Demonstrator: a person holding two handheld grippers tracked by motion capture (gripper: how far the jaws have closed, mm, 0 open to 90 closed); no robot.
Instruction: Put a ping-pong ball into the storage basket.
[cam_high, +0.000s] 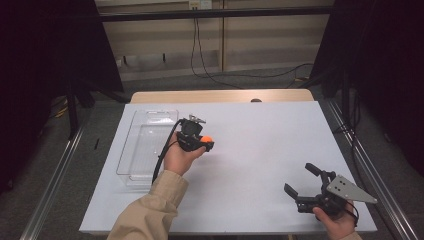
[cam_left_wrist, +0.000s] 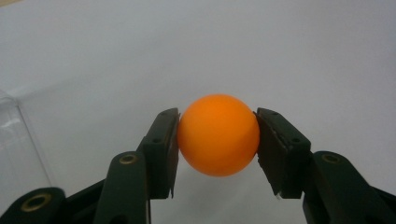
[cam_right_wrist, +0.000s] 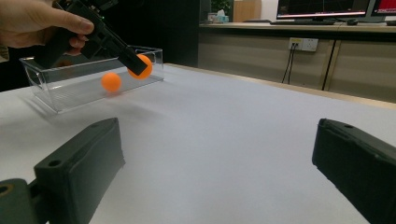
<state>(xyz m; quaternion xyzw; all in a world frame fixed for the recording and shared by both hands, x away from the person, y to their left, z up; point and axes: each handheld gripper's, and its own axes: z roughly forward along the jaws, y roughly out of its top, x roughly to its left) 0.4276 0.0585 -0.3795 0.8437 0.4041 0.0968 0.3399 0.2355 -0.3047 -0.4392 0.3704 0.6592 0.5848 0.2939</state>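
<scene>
The left hand-held gripper (cam_high: 204, 142) has its two black jaws squeezed on an orange ball (cam_left_wrist: 218, 135), one jaw on each side. The ball is up in the air, a little above the white table (cam_high: 260, 150). The person's left hand (cam_high: 180, 157) wraps round this hand-held gripper. Just beside it, on its left, a clear plastic box (cam_high: 145, 142) lies on the table. From the right gripper view, an orange spot (cam_right_wrist: 111, 81) shows through the box wall; I cannot tell if it is another ball. Well apart, near the front right corner, the right hand-held gripper (cam_high: 302, 181) has its jaws wide apart with nothing in them.
</scene>
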